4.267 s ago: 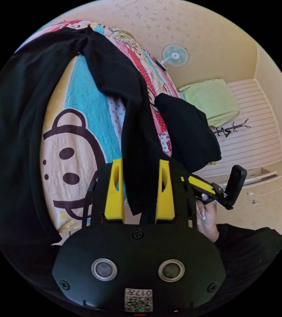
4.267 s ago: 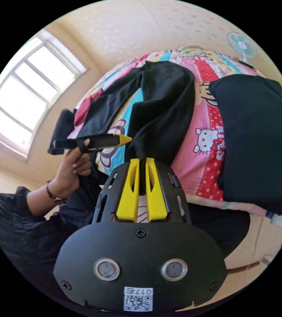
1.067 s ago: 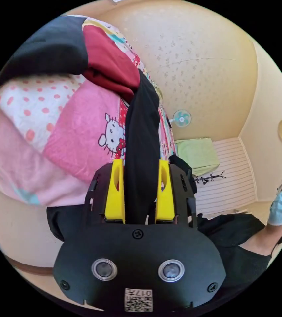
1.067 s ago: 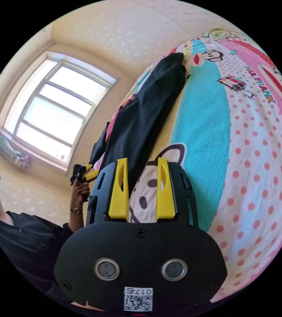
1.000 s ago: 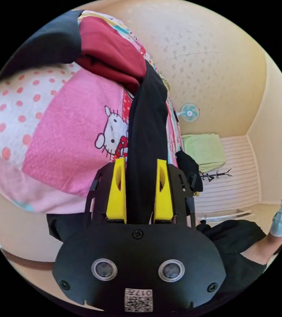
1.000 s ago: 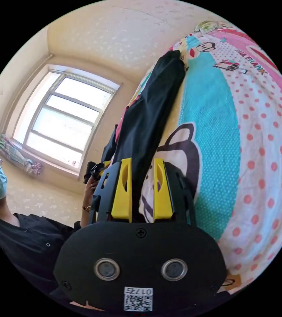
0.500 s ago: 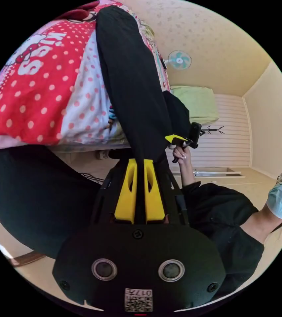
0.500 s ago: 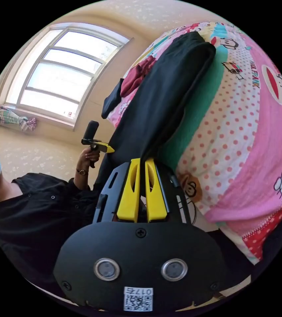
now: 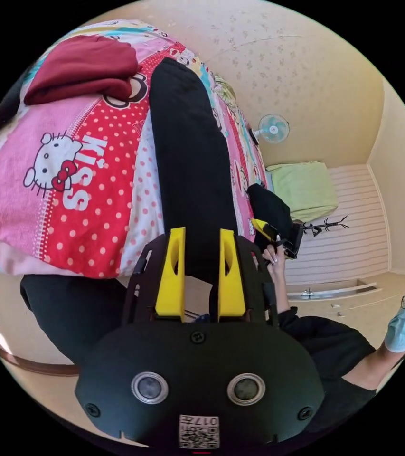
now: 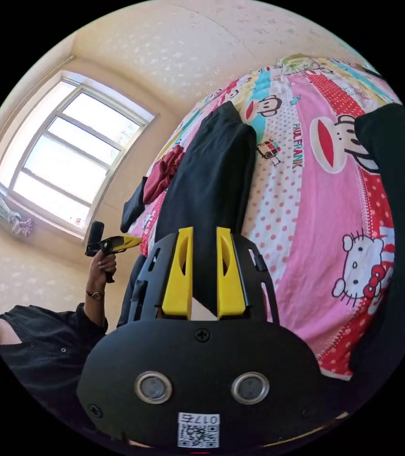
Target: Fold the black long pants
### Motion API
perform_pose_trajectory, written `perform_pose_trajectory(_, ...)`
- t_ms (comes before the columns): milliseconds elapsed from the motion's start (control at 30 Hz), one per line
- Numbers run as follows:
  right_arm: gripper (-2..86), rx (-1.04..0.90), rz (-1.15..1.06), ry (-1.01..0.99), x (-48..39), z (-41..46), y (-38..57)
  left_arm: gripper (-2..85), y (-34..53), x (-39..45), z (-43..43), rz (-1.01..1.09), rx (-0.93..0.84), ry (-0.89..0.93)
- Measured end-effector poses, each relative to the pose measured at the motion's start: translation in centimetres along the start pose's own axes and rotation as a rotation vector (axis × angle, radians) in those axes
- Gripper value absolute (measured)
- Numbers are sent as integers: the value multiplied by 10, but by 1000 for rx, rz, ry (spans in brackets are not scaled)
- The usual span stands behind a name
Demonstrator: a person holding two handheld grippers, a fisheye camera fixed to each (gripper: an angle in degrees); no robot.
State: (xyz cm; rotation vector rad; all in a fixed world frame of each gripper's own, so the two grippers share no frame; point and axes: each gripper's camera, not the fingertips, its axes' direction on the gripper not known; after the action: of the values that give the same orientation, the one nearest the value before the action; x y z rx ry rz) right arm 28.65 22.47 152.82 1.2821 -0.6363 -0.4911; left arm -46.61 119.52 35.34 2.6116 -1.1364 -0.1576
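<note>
Pants first: the black long pants (image 9: 190, 156) lie as one long strip on the bed's cartoon-print cover (image 9: 102, 190), running from upper centre of the left gripper view down to my left hand-held gripper (image 9: 201, 247) at lower centre. Its yellow jaws stand a little apart there; the dark cloth runs between them, and below the cloth's end a pale gap shows between the jaws, so I cannot tell whether they press on the cloth. A dark red garment (image 9: 81, 66) sits folded at upper left of that view, apart from the pants. Further right of centre, my other hand (image 9: 273, 254) holds the right hand-held gripper, close to a second black garment (image 9: 271, 209) at the bed's edge. A fan (image 9: 273, 128) hangs on the wall at upper right, with a green cloth (image 9: 304, 187) below it.

In the right gripper view the pants (image 10: 211, 180) stretch from upper centre down to my right hand-held gripper (image 10: 203, 249), jaws narrowly parted with the black cloth between them and a pale gap lower down; here too I cannot tell if they pinch it. The cover (image 10: 316, 204) spreads across the right half. At middle left my left hand (image 10: 102, 263) grips the other hand-held gripper (image 10: 133, 241), beside the bed. A window (image 10: 64, 161) brightens the upper left
</note>
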Motion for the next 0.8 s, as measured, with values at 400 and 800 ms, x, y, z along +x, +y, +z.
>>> perform_pose_trajectory(400,99,95,204,-19,50,74,-182,104,77,28,23,-41,-31,42)
perform_pose_trajectory(800,18,139,147,50,52,-1,-181,112,100,-29,6,-151,50,86)
